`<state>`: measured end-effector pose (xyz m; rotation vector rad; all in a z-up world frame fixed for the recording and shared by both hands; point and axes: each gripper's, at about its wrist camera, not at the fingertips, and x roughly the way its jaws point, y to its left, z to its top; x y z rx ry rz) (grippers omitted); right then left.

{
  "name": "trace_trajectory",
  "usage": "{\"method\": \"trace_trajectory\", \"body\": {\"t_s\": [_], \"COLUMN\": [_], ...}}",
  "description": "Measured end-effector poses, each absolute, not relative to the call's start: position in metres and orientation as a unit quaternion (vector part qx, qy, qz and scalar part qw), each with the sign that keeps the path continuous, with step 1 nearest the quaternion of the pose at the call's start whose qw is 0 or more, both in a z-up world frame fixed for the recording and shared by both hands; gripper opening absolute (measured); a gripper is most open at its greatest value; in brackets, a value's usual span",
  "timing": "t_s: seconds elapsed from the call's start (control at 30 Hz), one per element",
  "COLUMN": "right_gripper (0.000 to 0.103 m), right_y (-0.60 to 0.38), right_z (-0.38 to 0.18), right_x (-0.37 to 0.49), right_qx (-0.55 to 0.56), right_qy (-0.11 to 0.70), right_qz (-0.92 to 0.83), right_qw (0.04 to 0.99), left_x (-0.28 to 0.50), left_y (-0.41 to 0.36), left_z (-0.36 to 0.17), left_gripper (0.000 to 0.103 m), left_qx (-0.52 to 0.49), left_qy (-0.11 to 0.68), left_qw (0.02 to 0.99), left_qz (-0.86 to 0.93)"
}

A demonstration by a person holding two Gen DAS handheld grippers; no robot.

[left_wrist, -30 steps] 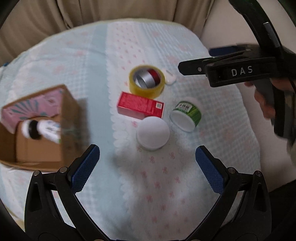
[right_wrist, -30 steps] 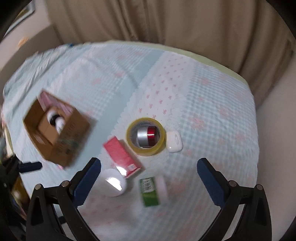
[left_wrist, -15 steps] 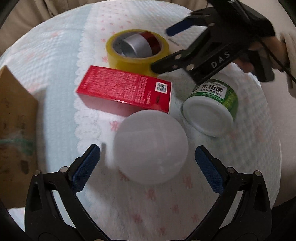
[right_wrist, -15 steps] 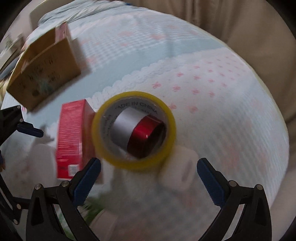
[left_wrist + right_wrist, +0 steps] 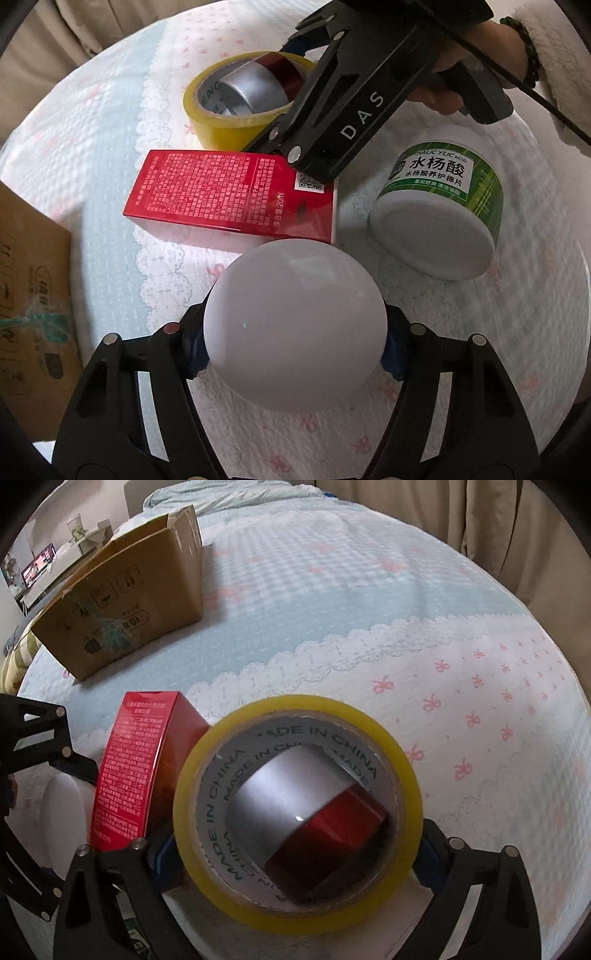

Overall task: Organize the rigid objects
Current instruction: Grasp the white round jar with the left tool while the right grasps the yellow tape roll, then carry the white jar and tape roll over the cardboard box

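sideways, left claw [image 5: 295, 350] around white ball [image 5: 295, 325], right claw [image 5: 295, 853] around flat-lying yellow tape roll [image 5: 295, 812]

I see a bedspread [image 5: 332, 602], blue and white with pink bows, beige curtains [image 5: 491, 520] behind, and a screen [image 5: 37, 563] far left.

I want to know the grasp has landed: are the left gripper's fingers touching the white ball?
Touching. In the left wrist view the left gripper has both blue fingers pressed against the white ball's sides, no gap.
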<state>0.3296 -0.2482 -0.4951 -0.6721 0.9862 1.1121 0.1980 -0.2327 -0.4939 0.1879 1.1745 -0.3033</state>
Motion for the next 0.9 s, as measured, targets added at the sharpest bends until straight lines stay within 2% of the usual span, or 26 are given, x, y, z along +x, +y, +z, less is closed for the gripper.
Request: {"method": "trace_trajectory", "body": {"t_s": [0.27,0.47,0.73,0.9], "right_gripper": [0.096,0.096,0.096,0.096], "right_y": [-0.253,-0.263,-0.272,-0.269], "right_z": [-0.488,-0.461,-0.370,-0.280], "right_x": [0.328,0.328,0.312,0.285], "right_qx": [-0.297,-0.283,-0.260,-0.254], "right_qy": [0.446,0.445,0.434,0.423], "right_qz": [0.480,0.455,0.413,0.381], "right_qw": [0.695,0.717,0.757,0.782], "left_x": [0.200,0.194,0.181,0.167], "left_y": [-0.234,-0.231,-0.207,-0.177], "left_z": [-0.487,-0.457,-0.373,-0.299], "left_gripper": [0.067,0.067,0.067,0.067], "left_qx": [0.092,0.085,0.065,0.051], "left_qy": [0.550,0.535,0.497,0.463], "left_qw": [0.818,0.828,0.856,0.878], "left_qz": [-0.144,-0.143,-0.126,-0.112]}}
